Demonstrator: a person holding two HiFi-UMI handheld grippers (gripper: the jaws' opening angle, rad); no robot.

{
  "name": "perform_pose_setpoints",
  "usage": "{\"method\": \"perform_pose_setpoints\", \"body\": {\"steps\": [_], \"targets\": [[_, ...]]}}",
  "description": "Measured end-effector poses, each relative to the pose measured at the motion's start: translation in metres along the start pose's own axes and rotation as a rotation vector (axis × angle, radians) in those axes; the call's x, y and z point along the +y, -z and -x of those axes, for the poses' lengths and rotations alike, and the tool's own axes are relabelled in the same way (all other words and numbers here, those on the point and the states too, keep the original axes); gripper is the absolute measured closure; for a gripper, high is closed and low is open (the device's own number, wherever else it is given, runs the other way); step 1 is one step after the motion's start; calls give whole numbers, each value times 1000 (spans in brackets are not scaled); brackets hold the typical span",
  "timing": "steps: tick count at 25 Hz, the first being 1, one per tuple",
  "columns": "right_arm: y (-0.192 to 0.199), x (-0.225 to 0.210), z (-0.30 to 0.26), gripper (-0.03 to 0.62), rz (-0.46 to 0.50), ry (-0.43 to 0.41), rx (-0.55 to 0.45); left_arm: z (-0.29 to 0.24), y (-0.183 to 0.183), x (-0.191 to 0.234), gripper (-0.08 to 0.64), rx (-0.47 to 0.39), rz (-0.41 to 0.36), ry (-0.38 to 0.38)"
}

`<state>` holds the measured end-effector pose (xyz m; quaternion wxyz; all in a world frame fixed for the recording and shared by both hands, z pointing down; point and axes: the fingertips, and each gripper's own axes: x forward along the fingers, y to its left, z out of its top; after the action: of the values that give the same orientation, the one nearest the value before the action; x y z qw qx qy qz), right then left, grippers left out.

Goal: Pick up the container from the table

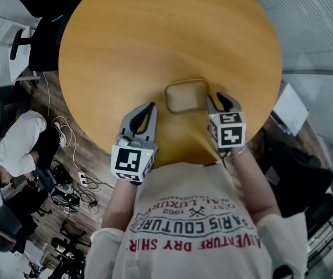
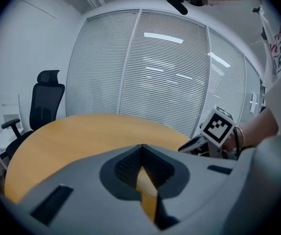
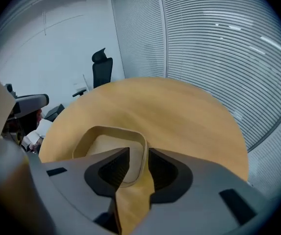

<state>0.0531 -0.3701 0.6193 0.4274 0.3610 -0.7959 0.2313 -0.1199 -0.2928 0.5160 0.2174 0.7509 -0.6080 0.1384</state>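
The container (image 3: 106, 145) looks light, thin-walled and bendy. The right gripper (image 3: 139, 152) jaws straddle its wall, not yet clenched. The left gripper (image 2: 141, 147) is clenched on nothing.

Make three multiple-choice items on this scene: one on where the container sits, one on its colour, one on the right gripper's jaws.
1. Where is the container?
A. on the floor
B. on the table, at the side nearest the person
C. on the office chair

2. What colour is the container?
A. tan
B. blue
C. black

3. How do the right gripper jaws stand?
A. shut together, empty
B. far from the container
C. apart, astride the container's wall

Answers:
1 B: the head view shows it by the near edge.
2 A: its colour is close to the tabletop's.
3 C: the right gripper view shows the wall between the parted jaws.
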Motion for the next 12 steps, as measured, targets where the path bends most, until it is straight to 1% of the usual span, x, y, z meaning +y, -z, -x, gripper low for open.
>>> {"method": "perform_pose_setpoints", "body": {"steps": [4,6,8,12], "targets": [[12,-3,-14,494,-29,-15,60,-6,0,2,560,-7,35,-6],[15,-3,-22,494,-50,-26,90,-10,3,2,560,8,18,8],[16,-2,-28,494,-64,-31,119,-12,4,3,560,20,18,20],[24,-7,-38,494,-78,-17,174,-16,4,3,560,27,57,24]]}}
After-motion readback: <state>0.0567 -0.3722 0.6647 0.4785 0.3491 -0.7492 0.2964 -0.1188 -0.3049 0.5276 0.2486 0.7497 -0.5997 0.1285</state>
